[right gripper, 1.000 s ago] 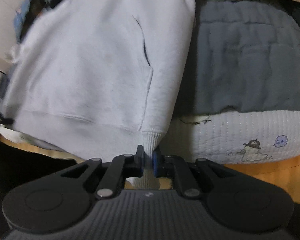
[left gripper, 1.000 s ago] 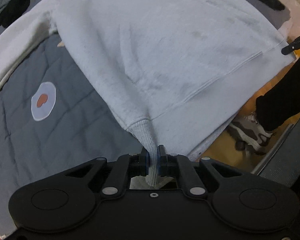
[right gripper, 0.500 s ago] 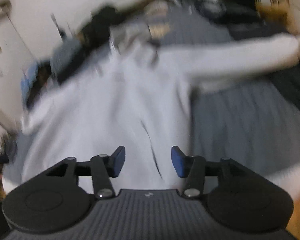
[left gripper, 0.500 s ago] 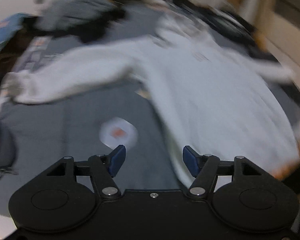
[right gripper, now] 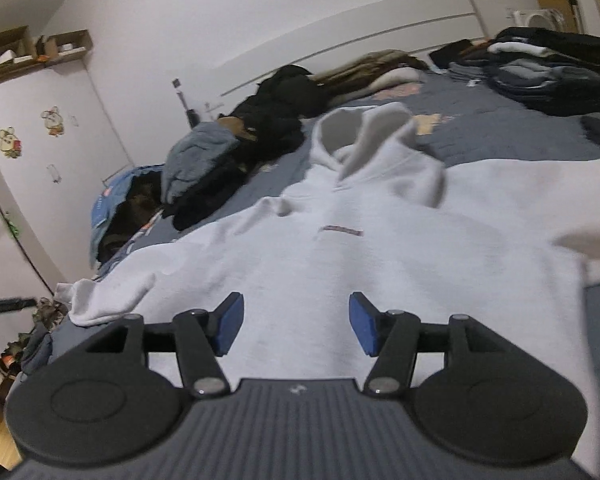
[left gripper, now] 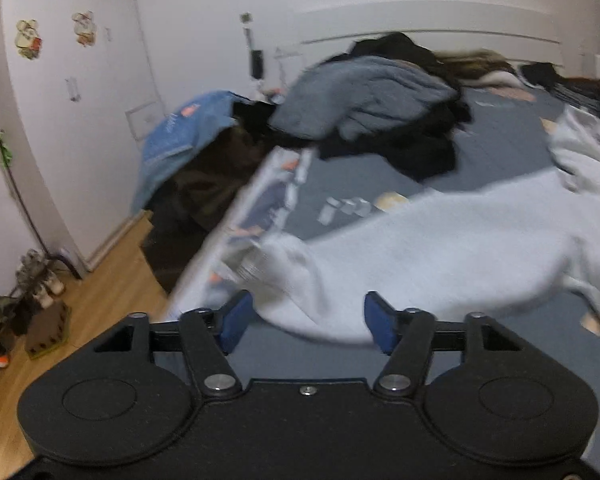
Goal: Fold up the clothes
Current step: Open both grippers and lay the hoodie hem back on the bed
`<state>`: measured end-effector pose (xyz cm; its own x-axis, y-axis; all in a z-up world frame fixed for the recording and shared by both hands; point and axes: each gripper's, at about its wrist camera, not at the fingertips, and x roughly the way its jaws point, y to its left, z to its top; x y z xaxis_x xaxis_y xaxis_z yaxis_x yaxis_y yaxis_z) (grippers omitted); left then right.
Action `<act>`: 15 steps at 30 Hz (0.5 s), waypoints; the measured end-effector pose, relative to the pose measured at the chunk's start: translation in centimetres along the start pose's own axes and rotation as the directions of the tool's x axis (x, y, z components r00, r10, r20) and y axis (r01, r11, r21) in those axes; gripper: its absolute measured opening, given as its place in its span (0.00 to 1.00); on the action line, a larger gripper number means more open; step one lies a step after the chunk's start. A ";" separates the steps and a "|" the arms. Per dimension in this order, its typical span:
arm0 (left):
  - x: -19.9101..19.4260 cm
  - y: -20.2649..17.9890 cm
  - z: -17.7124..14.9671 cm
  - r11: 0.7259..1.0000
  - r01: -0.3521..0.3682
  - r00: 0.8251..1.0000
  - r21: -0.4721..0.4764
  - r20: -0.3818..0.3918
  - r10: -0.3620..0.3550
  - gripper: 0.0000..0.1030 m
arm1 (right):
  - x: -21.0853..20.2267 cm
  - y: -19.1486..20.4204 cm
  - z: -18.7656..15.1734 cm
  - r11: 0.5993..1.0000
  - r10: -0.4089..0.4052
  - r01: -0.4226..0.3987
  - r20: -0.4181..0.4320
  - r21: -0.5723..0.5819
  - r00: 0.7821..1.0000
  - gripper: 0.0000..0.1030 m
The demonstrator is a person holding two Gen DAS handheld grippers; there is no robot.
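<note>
While the white hoodie (right gripper: 340, 248) lies spread on the bed (left gripper: 500, 152), both the left gripper (left gripper: 306, 322) and right gripper (right gripper: 296, 322) hover with fingers released, a clothes pile (right gripper: 236, 148) at ten o'clock.

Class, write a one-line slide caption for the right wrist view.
Open right gripper above a white hoodie spread front-up on a grey quilted bed, unfolded clothes heaped behind.

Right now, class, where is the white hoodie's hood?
In the right wrist view, the hood lies upper centre on the grey quilt, right of the dark clothes pile.
</note>
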<state>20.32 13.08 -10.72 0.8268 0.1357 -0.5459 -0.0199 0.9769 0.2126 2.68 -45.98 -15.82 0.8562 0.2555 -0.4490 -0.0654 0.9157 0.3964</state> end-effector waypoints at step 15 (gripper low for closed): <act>14.1 5.5 2.1 0.975 -0.072 0.968 -0.212 -0.251 0.017 0.10 | 4.9 2.0 -2.1 0.999 0.050 -0.050 -0.042 -0.010 0.998 0.56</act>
<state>33.04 20.06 -15.58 0.6589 0.1892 -0.7280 -0.1980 0.9773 0.0747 5.69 -42.27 -18.87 0.8297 0.3135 -0.4619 -0.1137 0.9050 0.4100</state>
